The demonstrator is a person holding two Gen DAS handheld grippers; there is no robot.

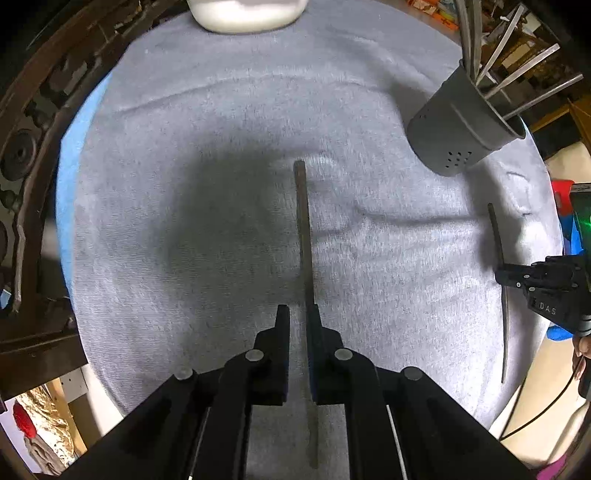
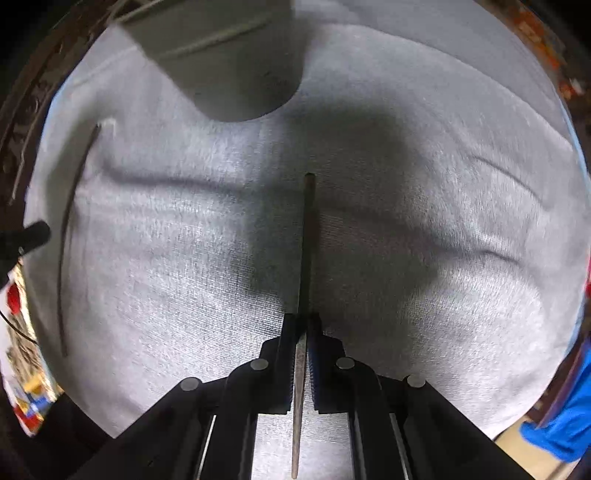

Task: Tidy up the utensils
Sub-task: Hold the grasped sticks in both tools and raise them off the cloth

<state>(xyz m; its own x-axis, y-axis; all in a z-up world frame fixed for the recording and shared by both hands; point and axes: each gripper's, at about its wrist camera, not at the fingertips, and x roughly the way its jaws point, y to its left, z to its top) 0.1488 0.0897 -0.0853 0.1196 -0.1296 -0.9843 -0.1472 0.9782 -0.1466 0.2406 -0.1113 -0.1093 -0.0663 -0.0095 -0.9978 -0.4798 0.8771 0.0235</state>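
My left gripper (image 1: 299,314) points down over the grey cloth (image 1: 184,229), shut on a thin metal utensil (image 1: 303,229) seen edge-on. My right gripper (image 2: 303,319) is likewise shut on a second thin utensil (image 2: 307,236). In the left wrist view the right gripper (image 1: 503,275) and its utensil (image 1: 496,229) show at the right edge. The left gripper (image 2: 38,232) and its utensil (image 2: 72,221) appear at the left of the right wrist view. A dark grey perforated holder (image 1: 461,122) with several metal utensils in it stands behind, blurred in the right wrist view (image 2: 229,62).
A white container (image 1: 243,14) sits at the cloth's far edge. The cloth lies wrinkled over a blue-edged table (image 1: 64,177). Dark carved wooden furniture (image 1: 33,122) borders the left side. A person's hand (image 1: 583,347) and a cable show at the right.
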